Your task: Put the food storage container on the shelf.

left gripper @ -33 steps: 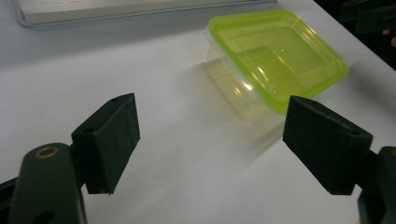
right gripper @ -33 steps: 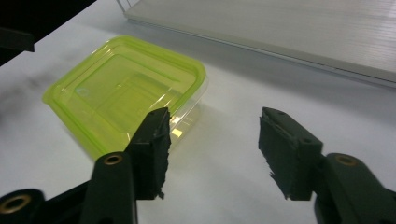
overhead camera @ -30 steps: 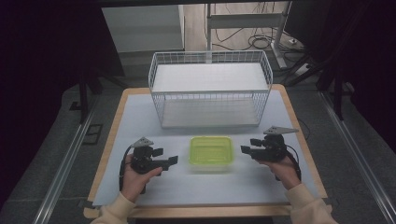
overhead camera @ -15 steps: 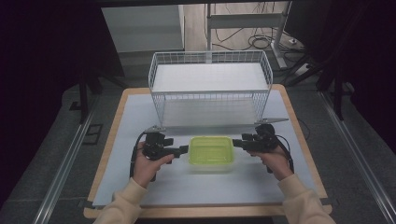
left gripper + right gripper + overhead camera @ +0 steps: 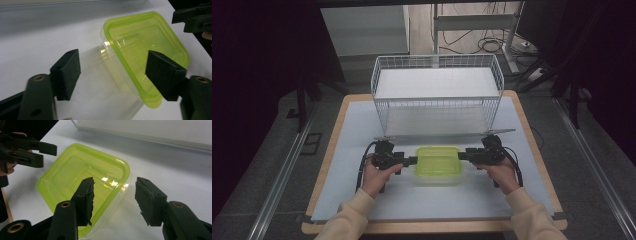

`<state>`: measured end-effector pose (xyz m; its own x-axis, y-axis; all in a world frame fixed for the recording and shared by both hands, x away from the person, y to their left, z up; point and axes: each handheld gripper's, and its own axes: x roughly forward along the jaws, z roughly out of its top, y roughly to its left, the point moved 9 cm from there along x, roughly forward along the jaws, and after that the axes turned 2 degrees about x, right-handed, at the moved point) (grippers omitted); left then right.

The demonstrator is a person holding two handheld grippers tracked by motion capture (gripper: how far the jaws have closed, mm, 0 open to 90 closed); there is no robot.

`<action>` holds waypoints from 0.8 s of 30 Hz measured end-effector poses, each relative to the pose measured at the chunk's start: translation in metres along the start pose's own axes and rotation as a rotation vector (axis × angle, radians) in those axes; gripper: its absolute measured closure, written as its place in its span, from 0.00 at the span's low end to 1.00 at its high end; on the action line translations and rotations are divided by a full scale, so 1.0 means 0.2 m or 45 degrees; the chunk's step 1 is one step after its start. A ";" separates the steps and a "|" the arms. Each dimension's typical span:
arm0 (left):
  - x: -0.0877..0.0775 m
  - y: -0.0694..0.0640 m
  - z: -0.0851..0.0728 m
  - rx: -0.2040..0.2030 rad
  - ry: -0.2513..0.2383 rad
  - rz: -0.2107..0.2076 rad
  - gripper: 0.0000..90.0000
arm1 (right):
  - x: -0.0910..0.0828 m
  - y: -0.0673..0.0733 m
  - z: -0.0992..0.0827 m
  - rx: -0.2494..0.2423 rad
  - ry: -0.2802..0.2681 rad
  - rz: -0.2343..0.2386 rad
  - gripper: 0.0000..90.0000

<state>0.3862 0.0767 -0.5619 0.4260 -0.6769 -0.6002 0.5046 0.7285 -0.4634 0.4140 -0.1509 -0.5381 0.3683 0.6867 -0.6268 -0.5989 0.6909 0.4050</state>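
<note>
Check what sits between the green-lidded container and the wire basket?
Nothing: bare white tabletop runs from the container to the wire basket, seen in the high view.

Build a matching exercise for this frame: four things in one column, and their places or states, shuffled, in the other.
Things:
1. container
2. wire basket
3. left gripper
4. right gripper

Places or states:
A. at the container's right end, jaws open
B. at the far side of the table, empty
C. on the table between both grippers, green lid on
D. at the container's left end, jaws open

Pairs: 1-C, 2-B, 3-D, 4-A
</note>
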 end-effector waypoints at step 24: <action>0.08 -0.04 -0.04 -0.113 0.020 -0.171 0.78 | 0.09 0.00 -0.10 0.171 0.121 0.153 0.76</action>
<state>0.3833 0.0615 -0.5723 0.3470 -0.7678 -0.5386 0.4880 0.6382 -0.5954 0.4057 -0.1426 -0.5623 0.2274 0.7458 -0.6262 -0.5318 0.6338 0.5617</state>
